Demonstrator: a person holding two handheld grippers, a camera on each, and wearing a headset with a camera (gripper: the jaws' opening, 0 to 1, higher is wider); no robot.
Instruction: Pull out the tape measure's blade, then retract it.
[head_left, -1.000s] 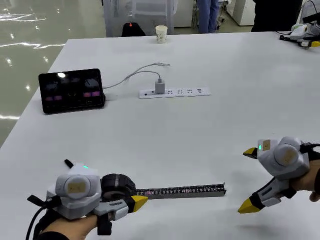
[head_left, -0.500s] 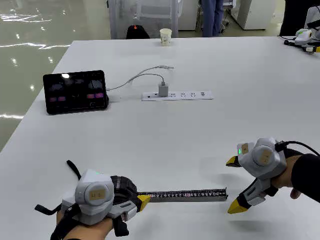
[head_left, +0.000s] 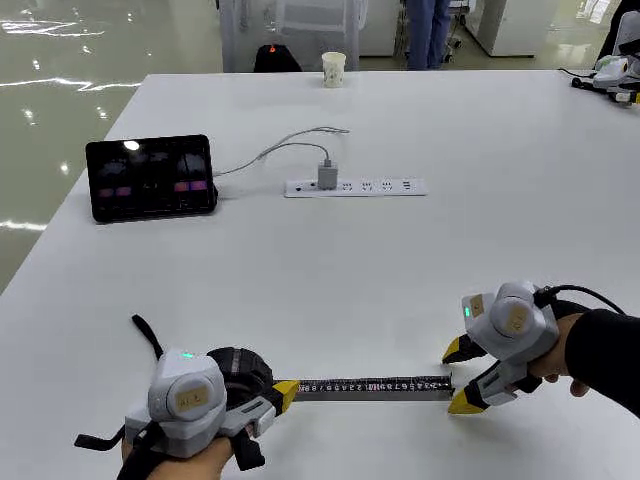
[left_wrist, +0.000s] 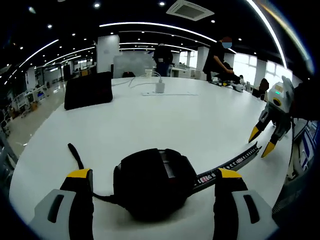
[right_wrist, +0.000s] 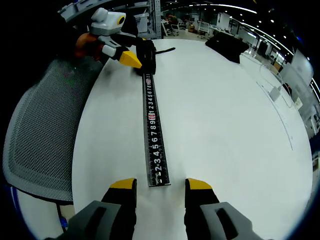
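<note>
— Tape measure (head_left: 238, 372) lies on the desk (head_left: 400, 260), its blade (head_left: 370, 386) drawn out flat toward the right gripper (right_wrist: 161, 184), whose jaws are spread either side of the blade's end, not pinching it.
— And the left gripper (left_wrist: 153, 172)?
— Jaws spread around the case, gaps showing. Held that loosely, a pull could drag the case, or the blade could whip back.
</note>
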